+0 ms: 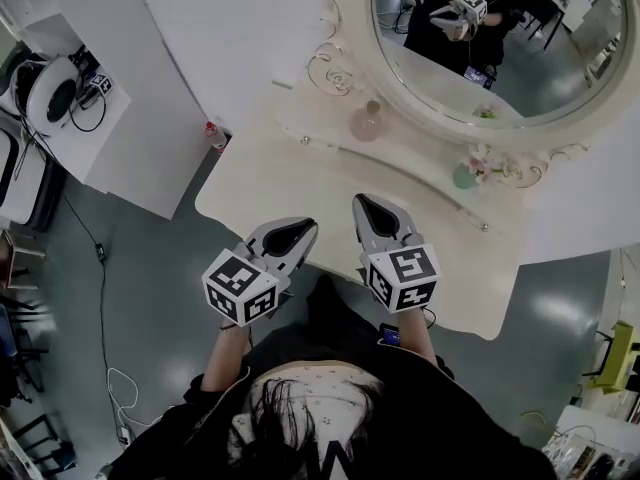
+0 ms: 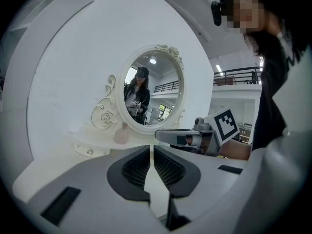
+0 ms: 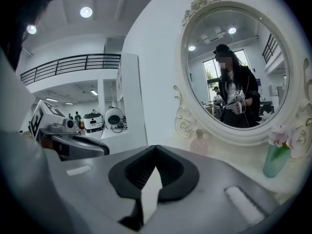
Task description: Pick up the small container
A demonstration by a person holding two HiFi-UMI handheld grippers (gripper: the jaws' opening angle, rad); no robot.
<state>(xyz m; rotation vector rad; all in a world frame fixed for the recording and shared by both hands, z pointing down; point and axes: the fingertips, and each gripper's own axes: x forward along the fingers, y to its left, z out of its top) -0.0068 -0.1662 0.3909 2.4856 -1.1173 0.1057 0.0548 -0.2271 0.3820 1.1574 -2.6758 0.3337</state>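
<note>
A small pink bottle-like container (image 1: pixel 367 121) stands on the raised back ledge of the cream dressing table (image 1: pixel 300 183), just below the oval mirror (image 1: pixel 500 53). It also shows in the left gripper view (image 2: pixel 121 134) and in the right gripper view (image 3: pixel 199 143). My left gripper (image 1: pixel 303 228) hovers over the table's front edge, shut with nothing between its jaws (image 2: pixel 151 147). Beside it my right gripper (image 1: pixel 364 202) reaches slightly further in, also shut and empty (image 3: pixel 156 148). Both are well short of the container.
A teal vase with pale flowers (image 1: pixel 466 174) stands on the ledge to the right (image 3: pixel 276 160). A white cabinet (image 1: pixel 150 118) flanks the table's left side, with a red-capped bottle (image 1: pixel 213 135) by the table's corner. Grey floor surrounds the table.
</note>
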